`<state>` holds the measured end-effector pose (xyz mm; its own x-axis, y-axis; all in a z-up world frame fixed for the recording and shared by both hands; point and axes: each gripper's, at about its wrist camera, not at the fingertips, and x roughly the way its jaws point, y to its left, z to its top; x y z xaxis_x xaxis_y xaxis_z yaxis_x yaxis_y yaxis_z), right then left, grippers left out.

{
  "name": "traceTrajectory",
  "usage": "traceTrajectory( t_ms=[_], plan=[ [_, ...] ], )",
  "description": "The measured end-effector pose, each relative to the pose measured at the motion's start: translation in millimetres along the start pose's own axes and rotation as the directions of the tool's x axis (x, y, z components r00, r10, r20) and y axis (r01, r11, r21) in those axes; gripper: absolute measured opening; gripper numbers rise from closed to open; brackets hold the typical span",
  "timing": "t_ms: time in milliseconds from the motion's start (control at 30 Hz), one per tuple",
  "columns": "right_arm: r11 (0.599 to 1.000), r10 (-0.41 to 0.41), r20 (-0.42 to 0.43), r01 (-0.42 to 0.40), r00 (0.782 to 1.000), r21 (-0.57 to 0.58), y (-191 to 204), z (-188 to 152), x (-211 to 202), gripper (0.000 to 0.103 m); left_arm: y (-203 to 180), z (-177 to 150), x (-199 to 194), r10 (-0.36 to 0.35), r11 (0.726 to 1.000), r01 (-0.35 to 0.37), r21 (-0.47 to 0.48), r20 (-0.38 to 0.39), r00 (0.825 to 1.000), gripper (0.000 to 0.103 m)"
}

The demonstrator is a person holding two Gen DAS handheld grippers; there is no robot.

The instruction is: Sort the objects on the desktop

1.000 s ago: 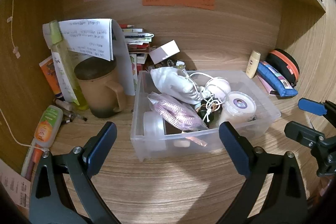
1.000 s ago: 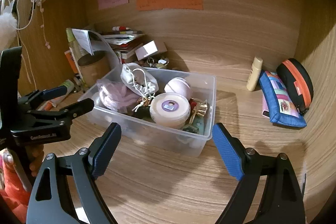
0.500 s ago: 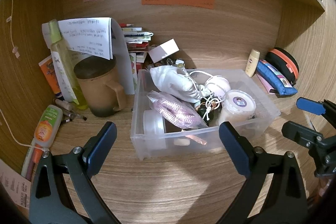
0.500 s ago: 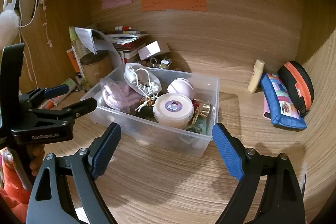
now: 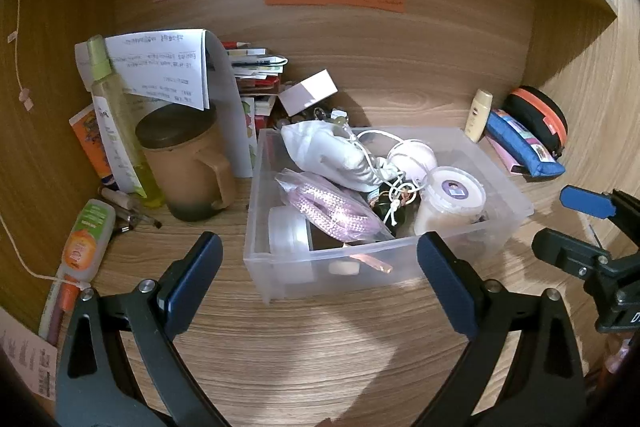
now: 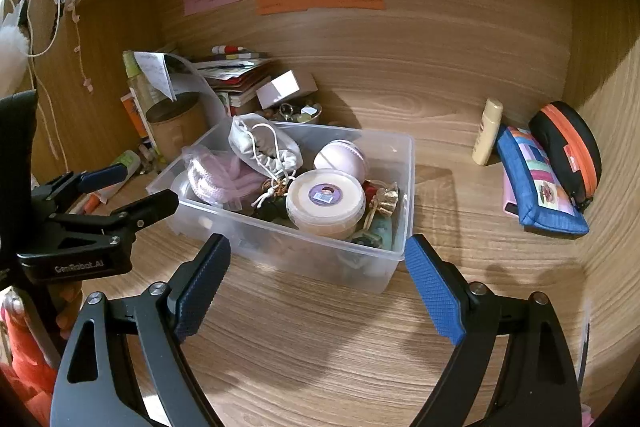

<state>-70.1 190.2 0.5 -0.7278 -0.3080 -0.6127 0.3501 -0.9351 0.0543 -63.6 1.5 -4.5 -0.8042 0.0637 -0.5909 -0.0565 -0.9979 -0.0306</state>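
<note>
The clear plastic bin sits at 12 o'clock from the left hand-held gripper, close ahead, with its near wall showing between the spread blue pads; from the right hand-held gripper it lies at about 11 o'clock, again just ahead. Both stand wide and hold nothing. The bin's long axis runs roughly 9 to 3 in the left view and skews 10 to 4 in the right view. Neither hand looks clearly nearer; the left faces a long wall squarely, the right a corner. The bin is thin, glossy and hard-walled, heaped with a soft white drawstring pouch, a crinkly bag of pink cord and a squat round tub with a flat lid. Loose on the wood-grain surface are a stiff blue zip pouch at 2 o'clock from the right gripper and a lidded brown mug at 11 o'clock from the left.
</note>
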Motion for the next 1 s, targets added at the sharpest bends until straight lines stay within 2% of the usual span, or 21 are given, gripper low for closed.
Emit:
traceTrajectory(
  t_ms=[133,400,733,1000],
  plan=[
    [1.000,0.001,-0.003,-0.001,1.000,0.001,0.6,-0.5,0.3,0.087,0.9,0.8,1.0,-0.029,1.000,0.029,-0.006,-0.010,1.000,0.099],
    [1.000,-0.001,-0.001,0.001,1.000,0.002,0.5,-0.5,0.5,0.087,-4.6,-0.5,0.0,0.007,1.000,-0.007,0.017,-0.009,1.000,0.099],
    [1.000,0.001,-0.003,-0.001,1.000,-0.005,1.4,-0.3,0.8,0.087,-8.2,-0.7,-0.3,-0.003,0.999,0.004,0.036,-0.016,1.000,0.099],
    [1.000,0.002,-0.004,-0.002,1.000,-0.005,1.2,-0.7,0.6,0.087,-3.6,-0.5,-0.8,-0.006,1.000,0.006,0.007,0.004,1.000,0.099]
  ],
)
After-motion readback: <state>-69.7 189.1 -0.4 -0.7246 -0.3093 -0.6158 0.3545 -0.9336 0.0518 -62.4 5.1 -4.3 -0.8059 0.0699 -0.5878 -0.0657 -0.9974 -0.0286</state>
